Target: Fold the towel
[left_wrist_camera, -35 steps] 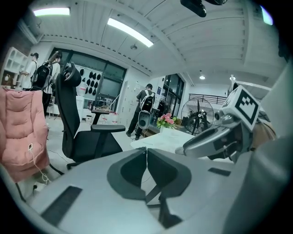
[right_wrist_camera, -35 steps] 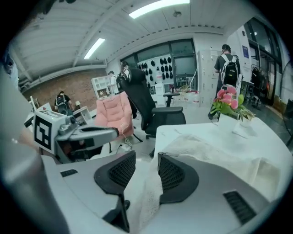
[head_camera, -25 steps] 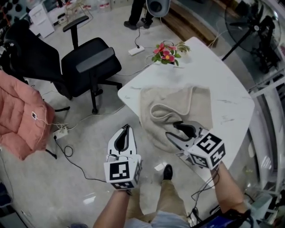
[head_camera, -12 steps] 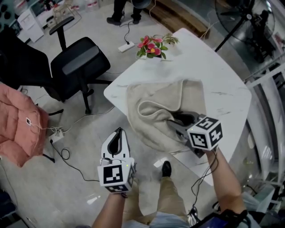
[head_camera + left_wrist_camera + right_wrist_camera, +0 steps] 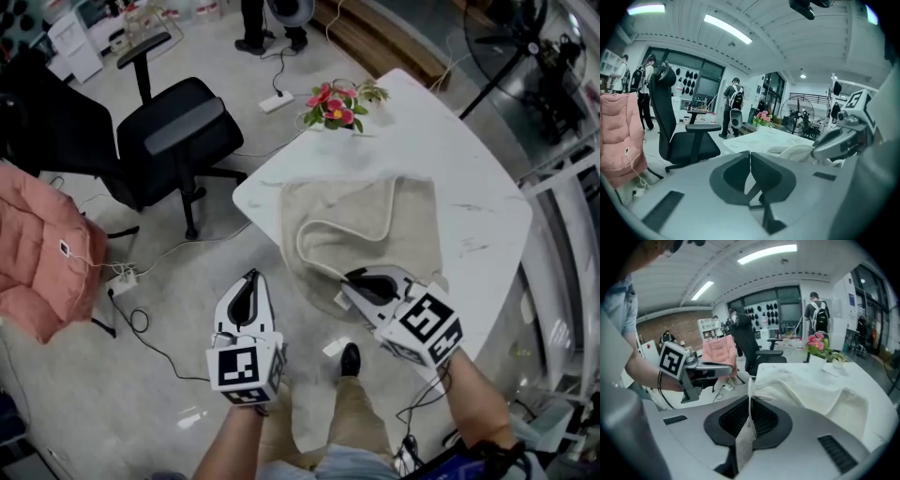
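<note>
Beige terry cloth, the towel [image 5: 412, 220] is lying rumpled on the white table [image 5: 469, 141], with one layer doubled back so that a hemmed edge is curving across its middle. Its near corner is reaching the table's near edge, and there the right gripper [image 5: 347, 284] is pinching it. In the right gripper view the jaws have just been closing and are now pressing together on the towel's thin edge, which is standing up between the pads, while a white label [image 5: 744, 441] is hanging down from that edge in front of the jaws. The rest of the cloth is spreading away from the gripper across the tabletop. The left gripper [image 5: 250, 277] is hovering off the table over the floor, to the left of the towel and apart from it. Its jaws are sitting tight together with nothing between them. At the table's far corner a small bunch of pink flowers [image 5: 337, 103] is standing. Beyond the table's left side a black chair [image 5: 178, 131] is standing on the floor, and a pink cushion [image 5: 37, 253] is showing at the far left.
</note>
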